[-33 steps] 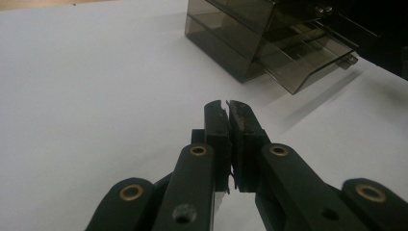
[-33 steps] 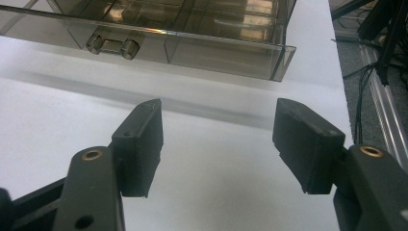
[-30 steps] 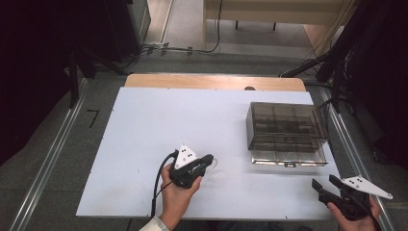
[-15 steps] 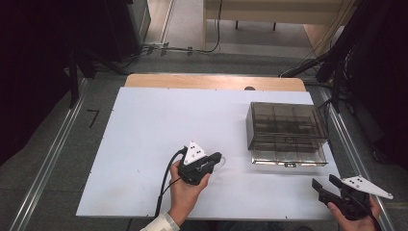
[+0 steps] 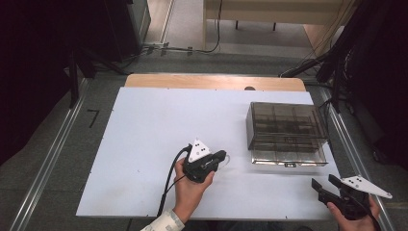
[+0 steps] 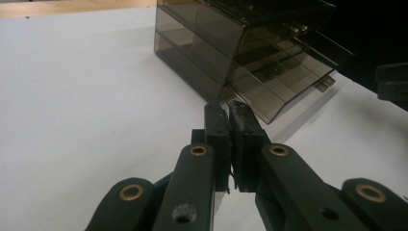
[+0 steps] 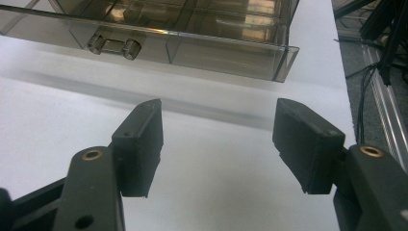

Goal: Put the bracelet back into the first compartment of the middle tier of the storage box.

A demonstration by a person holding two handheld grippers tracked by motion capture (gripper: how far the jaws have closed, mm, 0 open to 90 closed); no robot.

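Note:
A smoky clear plastic compartment box (image 5: pixel 286 132) with its lid down sits on the right side of the white tabletop (image 5: pixel 159 120). My left gripper (image 5: pixel 222 159) rests low on the table a little left of the box's front corner, pointing at it. Its jaws (image 6: pixel 228 139) are pressed together, and I see nothing clear between them. My right gripper (image 5: pixel 323 182) hovers at the table's front right corner, below the box. It is open (image 7: pixel 216 139) and holds nothing. The box (image 7: pixel 192 29) and its front latch (image 7: pixel 114 45) lie just ahead of it.
The box (image 6: pixel 240 43) stands close ahead and to the right in the left gripper view. A wooden strip (image 5: pixel 216 82) runs along the table's far edge. Metal rails (image 5: pixel 346 139) flank the table, and dark equipment and cables stand beyond.
My left gripper has slid a little to the right across the table, toward the box. The right gripper has stayed put.

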